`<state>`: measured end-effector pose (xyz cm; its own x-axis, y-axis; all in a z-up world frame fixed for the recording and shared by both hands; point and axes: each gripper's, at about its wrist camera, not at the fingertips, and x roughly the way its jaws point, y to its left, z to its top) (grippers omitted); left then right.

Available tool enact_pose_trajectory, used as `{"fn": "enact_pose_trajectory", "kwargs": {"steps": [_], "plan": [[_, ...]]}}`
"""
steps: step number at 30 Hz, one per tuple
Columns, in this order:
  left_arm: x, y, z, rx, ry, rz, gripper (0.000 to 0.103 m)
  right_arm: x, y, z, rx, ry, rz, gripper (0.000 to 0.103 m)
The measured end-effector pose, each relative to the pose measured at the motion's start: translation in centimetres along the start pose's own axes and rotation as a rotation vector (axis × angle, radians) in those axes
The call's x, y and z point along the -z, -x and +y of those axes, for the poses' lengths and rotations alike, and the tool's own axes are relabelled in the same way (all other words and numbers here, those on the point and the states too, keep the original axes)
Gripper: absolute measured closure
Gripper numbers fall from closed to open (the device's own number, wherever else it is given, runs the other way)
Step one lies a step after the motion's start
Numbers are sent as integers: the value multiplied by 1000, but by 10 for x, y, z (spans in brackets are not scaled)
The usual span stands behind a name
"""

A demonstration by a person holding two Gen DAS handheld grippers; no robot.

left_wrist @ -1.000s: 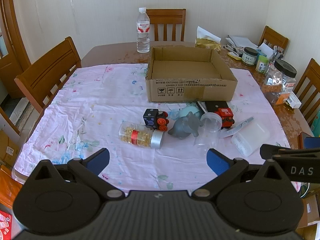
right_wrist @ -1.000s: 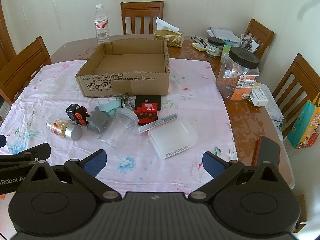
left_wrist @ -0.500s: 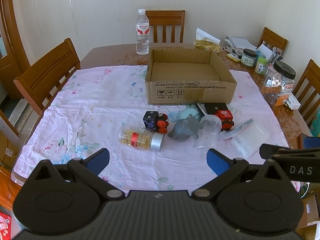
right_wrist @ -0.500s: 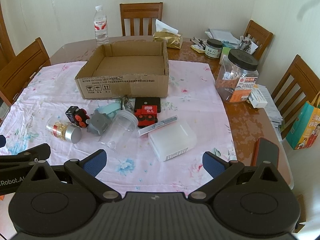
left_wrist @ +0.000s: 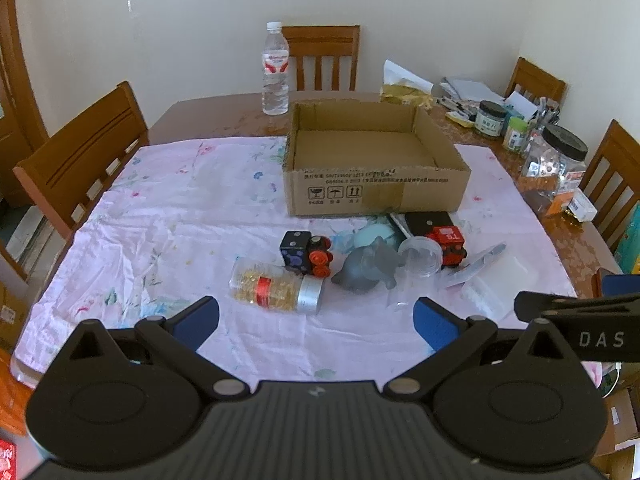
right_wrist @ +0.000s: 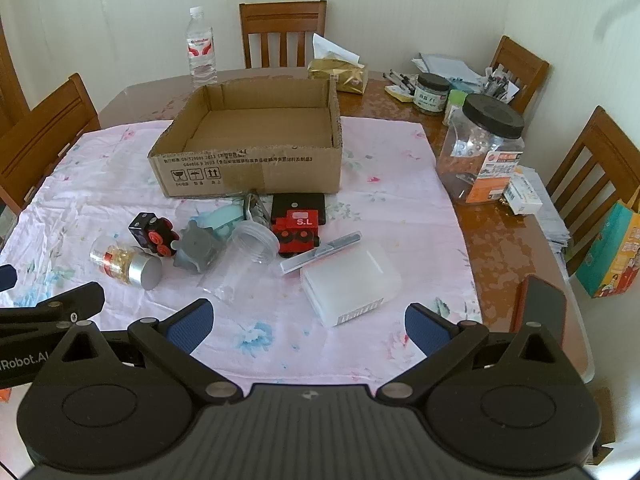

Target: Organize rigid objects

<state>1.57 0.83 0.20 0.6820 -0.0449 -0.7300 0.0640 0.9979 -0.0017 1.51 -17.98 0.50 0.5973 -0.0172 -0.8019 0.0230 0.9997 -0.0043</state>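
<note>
Task not yet begun: the cardboard box (right_wrist: 248,148) stands empty; toys, jars and cases (right_wrist: 240,244) lie clustered on the worktop just before it. Left gripper (left_wrist: 316,320) and right gripper (right_wrist: 306,320) hover, fingers spread, holding nothing.

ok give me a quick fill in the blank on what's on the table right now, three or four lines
1. The cardboard box has ____ inside it.
2. The bottle of gold capsules lies on its ____.
3. The letters on the red toy train read ____.
4. The jaws of the left gripper and the right gripper are both ____.

Missing words: nothing; side; S.L; open
</note>
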Motion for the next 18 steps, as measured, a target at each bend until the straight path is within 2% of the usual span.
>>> {"fn": "enact_pose_trajectory", "kwargs": {"steps": [12,18], "plan": [[12,-29,10,30,13,-18,0,12,-30,-12,-68,37,-21,0],[22,-52,17,-6,3,19,0,23,-57,-32,-51,53,7,0]]}}
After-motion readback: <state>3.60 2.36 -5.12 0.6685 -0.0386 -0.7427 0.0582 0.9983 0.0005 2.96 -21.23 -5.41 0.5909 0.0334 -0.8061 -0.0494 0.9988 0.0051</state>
